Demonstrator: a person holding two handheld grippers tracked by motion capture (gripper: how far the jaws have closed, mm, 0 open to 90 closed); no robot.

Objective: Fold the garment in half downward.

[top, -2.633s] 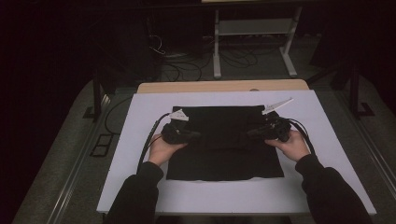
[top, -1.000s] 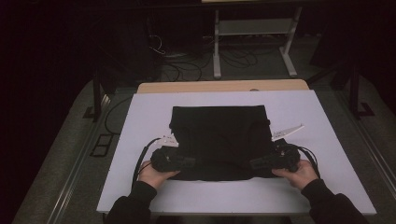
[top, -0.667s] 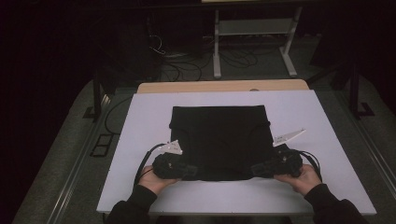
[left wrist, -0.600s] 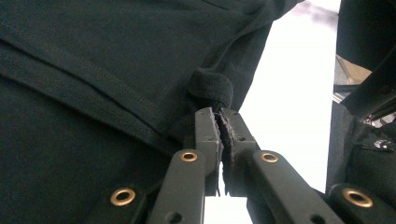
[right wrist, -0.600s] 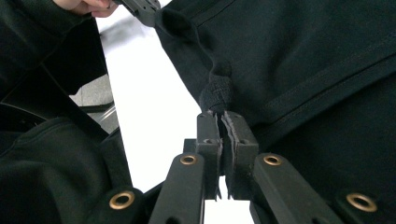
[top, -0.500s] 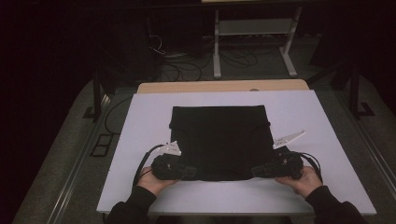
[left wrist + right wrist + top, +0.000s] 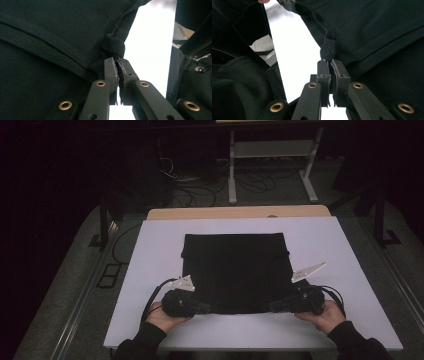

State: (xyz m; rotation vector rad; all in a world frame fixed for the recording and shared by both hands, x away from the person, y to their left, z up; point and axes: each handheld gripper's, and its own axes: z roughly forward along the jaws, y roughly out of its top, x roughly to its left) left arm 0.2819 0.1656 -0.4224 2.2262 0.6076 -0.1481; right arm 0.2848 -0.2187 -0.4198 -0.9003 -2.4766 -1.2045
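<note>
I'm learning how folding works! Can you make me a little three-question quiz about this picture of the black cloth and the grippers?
1. True or false: the left gripper is shut on the black cloth.
2. What does the cloth lie on? A) the white board B) the floor C) a chair
3. Which edge of the cloth do the left gripper and the right gripper hold, the near one or the far one?

Key: 1 true; 2 A; 3 the near edge, one gripper at each corner.
</note>
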